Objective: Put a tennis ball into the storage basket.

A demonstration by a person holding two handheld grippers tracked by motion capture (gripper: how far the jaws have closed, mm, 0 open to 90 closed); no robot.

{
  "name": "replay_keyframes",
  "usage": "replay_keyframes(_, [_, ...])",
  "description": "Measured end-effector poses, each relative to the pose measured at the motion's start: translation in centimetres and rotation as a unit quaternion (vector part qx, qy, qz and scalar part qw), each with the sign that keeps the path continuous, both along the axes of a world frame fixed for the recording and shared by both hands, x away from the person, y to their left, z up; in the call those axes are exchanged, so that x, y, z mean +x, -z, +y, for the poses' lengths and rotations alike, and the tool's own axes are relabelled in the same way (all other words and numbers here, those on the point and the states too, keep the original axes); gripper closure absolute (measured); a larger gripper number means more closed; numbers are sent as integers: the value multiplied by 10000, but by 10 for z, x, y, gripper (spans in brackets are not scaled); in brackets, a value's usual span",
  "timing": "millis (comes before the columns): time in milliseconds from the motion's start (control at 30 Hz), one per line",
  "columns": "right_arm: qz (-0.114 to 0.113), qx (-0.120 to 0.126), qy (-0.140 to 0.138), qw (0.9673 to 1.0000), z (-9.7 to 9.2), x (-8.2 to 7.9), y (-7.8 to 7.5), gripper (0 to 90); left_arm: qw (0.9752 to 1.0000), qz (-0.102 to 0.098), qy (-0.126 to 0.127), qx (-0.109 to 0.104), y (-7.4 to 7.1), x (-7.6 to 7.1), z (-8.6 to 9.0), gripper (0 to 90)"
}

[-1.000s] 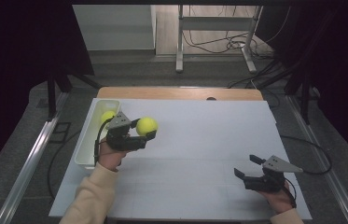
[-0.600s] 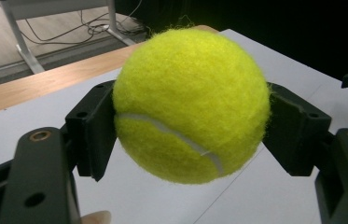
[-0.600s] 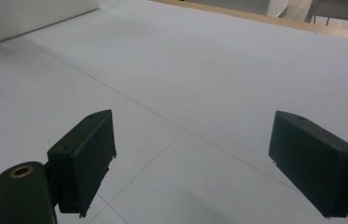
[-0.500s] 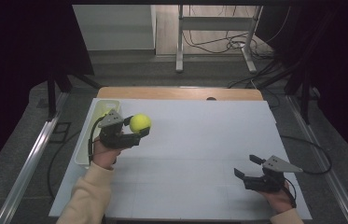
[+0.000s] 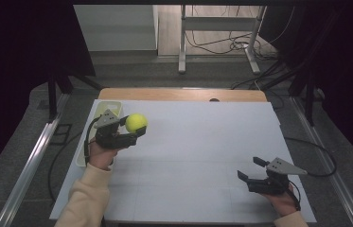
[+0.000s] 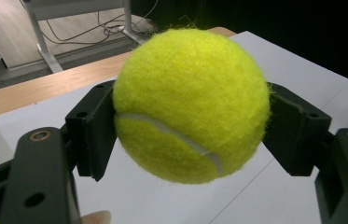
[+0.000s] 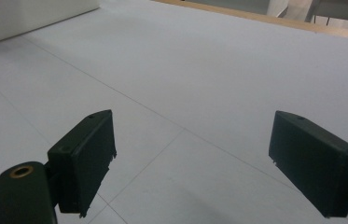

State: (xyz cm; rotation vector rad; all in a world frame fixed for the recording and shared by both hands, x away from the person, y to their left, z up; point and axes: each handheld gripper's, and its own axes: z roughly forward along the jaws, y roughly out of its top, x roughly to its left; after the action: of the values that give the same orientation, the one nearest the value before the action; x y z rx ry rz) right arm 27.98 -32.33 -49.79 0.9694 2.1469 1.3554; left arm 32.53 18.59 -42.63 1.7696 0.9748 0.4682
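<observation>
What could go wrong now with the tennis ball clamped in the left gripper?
The tennis ball is round and fuzzy, pinched by the left gripper only at its two sides; it might slip out, roll across the white table and off an edge. The white bin sits close beside that gripper, so a swing could knock it.

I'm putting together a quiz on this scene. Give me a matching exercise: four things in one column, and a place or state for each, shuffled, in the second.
Things:
1. tennis ball
2. right tool
3. white bin
4. left tool

Places or states:
A. open, nothing between its jaws
B. at the table's left edge
C. yellow, clamped between two black jaws
D. shut on a ball, above the white table

Pairs: 1-C, 2-A, 3-B, 4-D
</observation>
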Motion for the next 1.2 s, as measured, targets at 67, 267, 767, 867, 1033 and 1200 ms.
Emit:
replay_keyframes(67, [-2, -4, 1, 10000, 0, 0, 0, 150, 10000, 0, -40, 4, 0, 0, 2, 262])
replay_keyframes(267, [3, 2, 9, 10000, 0, 0, 0, 150, 9999, 8, -160, -24, 0, 1, 10, 262])
replay_keyframes(767, [-1, -1, 3, 10000, 0, 0, 0, 150, 9990, 52, -437, -124, 0, 2, 31, 262])
replay_keyframes(867, [-3, -13, -1, 10000, 0, 0, 0, 150, 9986, 60, -506, -129, 1, 3, 35, 262])
replay_keyframes(1033, [1, -16, -5, 10000, 1, 0, 0, 150, 9979, 71, -624, -143, 0, 2, 43, 262])
replay_keyframes(1200, [-4, -27, -7, 10000, 1, 0, 0, 151, 9970, 62, -759, -120, -1, 2, 51, 262])
